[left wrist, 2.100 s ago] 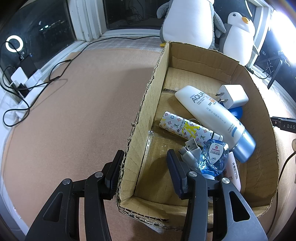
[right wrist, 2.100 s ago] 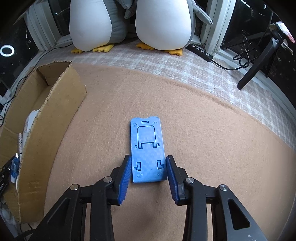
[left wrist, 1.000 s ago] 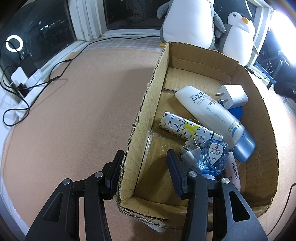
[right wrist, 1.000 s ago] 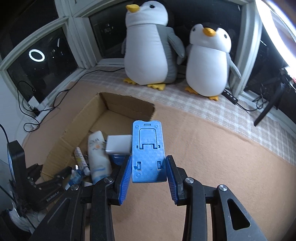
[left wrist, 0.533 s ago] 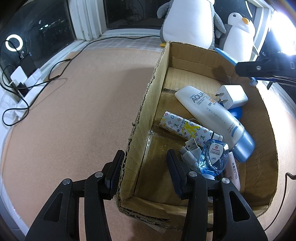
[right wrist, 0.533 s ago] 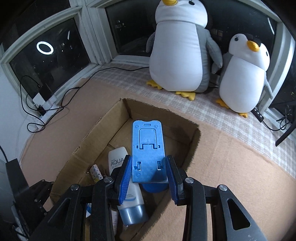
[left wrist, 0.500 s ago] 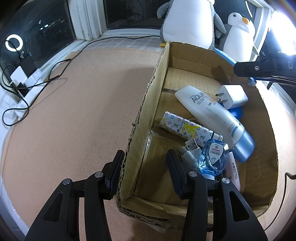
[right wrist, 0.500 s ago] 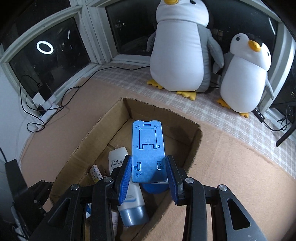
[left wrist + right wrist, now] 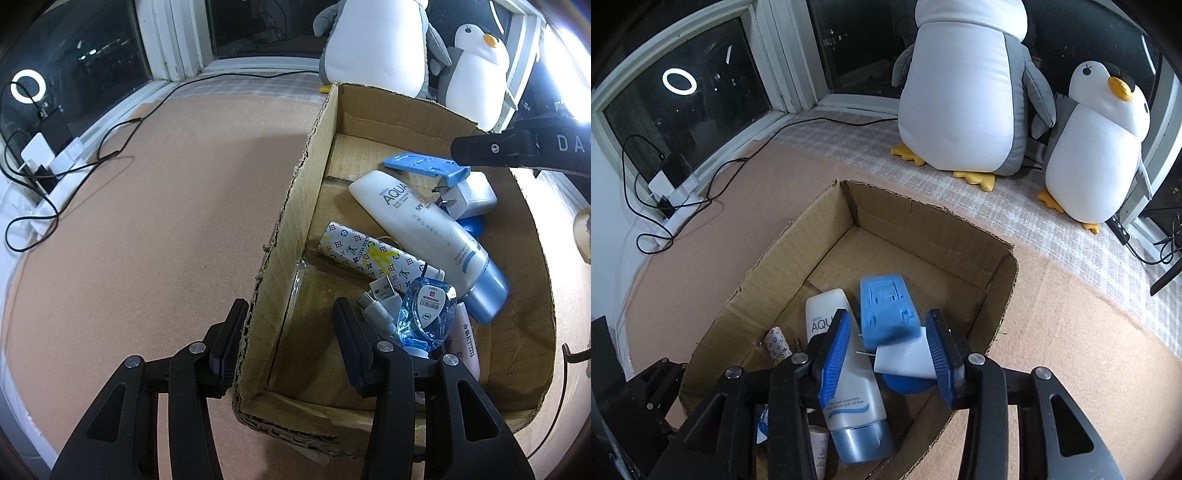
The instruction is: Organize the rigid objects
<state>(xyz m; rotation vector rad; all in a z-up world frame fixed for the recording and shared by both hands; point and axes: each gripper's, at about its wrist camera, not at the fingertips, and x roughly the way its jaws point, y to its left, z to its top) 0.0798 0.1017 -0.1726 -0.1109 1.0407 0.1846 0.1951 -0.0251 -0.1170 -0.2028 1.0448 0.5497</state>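
We see the blue stand [image 9: 888, 312] free of our right gripper [image 9: 886, 350], lying tilted in the box [image 9: 934, 236] across the charger [image 9: 905, 360] and the tube [image 9: 846, 373], toward 12 o'clock. Our right jaws stand wide, holding nothing, above the charger. Our left gripper [image 9: 288, 339] is open too, straddling the box [image 9: 280, 229] wall at 6 o'clock, one finger [image 9: 229, 339] touching the cardboard outside.

Cardboard box [image 9: 964, 236] on bench [image 9: 147, 206] — phone stand [image 9: 886, 312] inside, atop charger [image 9: 905, 356] and lotion tube [image 9: 846, 373]; two penguins [image 9: 964, 96] behind.
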